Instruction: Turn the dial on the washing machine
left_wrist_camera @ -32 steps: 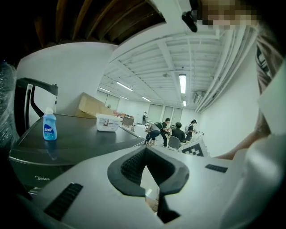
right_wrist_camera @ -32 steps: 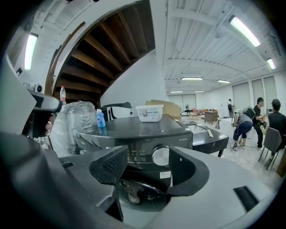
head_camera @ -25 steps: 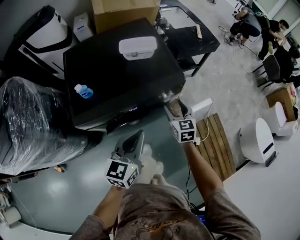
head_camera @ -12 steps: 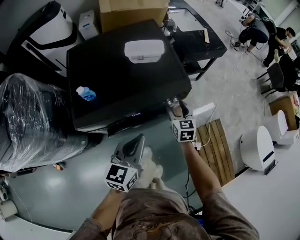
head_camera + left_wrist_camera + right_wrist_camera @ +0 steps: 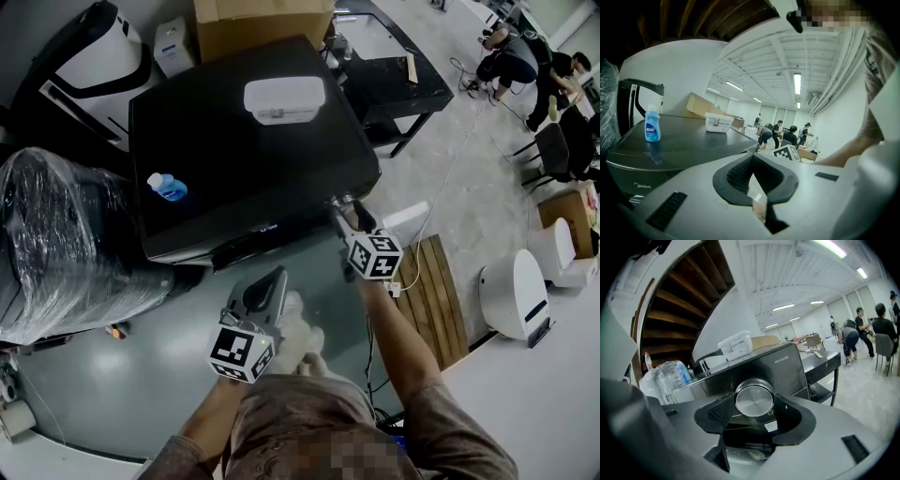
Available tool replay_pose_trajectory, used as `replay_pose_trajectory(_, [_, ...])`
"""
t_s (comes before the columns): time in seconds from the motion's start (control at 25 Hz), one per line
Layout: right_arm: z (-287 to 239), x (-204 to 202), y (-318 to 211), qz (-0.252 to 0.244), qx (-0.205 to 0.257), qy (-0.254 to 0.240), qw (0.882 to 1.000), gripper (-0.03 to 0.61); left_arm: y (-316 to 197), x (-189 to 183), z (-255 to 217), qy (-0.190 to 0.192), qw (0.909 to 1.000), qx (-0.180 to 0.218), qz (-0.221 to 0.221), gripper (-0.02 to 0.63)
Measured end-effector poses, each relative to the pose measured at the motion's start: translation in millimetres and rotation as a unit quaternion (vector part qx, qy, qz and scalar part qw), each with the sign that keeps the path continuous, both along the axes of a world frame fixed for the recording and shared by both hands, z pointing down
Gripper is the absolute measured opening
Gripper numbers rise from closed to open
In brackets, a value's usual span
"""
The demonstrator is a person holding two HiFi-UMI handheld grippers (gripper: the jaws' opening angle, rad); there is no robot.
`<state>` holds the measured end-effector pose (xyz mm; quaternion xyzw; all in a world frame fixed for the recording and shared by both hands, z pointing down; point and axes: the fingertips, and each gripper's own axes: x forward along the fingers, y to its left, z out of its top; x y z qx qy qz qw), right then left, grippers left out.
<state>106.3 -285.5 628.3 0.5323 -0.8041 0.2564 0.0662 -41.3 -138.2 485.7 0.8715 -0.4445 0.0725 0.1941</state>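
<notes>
The black washing machine (image 5: 244, 159) stands in front of me, and its round silver dial (image 5: 753, 399) sits at the front right corner. My right gripper (image 5: 343, 214) reaches that corner. In the right gripper view the right gripper (image 5: 754, 416) is shut on the dial, a ribbed pad (image 5: 719, 412) pressing its left side. My left gripper (image 5: 265, 286) hangs lower, away from the machine's front, pointing toward it. In the left gripper view the left gripper (image 5: 755, 177) is shut with nothing between its jaws.
A small blue bottle (image 5: 169, 186) and a white lidded box (image 5: 284, 98) sit on the machine's top. A plastic-wrapped bulk (image 5: 66, 244) stands to the left, a cardboard box (image 5: 262, 23) behind. A black table (image 5: 384, 75), wooden pallet (image 5: 436, 286) and people (image 5: 525, 56) are to the right.
The right gripper's marker cube has rotated and shifted slightly right while staying at the dial. The left gripper has hardly moved.
</notes>
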Motion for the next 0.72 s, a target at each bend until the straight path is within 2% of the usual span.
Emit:
replay_pose_trajectory(0.24, [3.3,2.6,-0.1,0.02,-0.033,-0.102,0.994,0.252,0.5,1.6,3.7,-0.001,1.0,-0.003,0.003,-0.008])
replay_pose_trajectory(0.44, [3.5,5.7,-1.6,0.04,-0.06,-0.175,0.982,0.252,-2.1,4.4,1.9,-0.003,1.0,-0.004,0.003,-0.008])
replay_pose_trajectory(0.52, [0.9,6.4,-2.6,0.052,-0.068,-0.214,0.973,0.252,-2.1,5.8,2.3,-0.003,1.0,-0.003,0.005,-0.008])
replay_pose_trajectory(0.64, [2.2,9.1,-2.7,0.08,-0.087,-0.292,0.949,0.252,-1.0,6.7,3.8,-0.004,1.0,-0.004,0.007,-0.008])
replay_pose_trajectory(0.72, [2.8,10.6,-3.1,0.091,-0.091,-0.316,0.94,0.252,-0.8,7.0,3.3,-0.004,1.0,-0.004,0.008,-0.008])
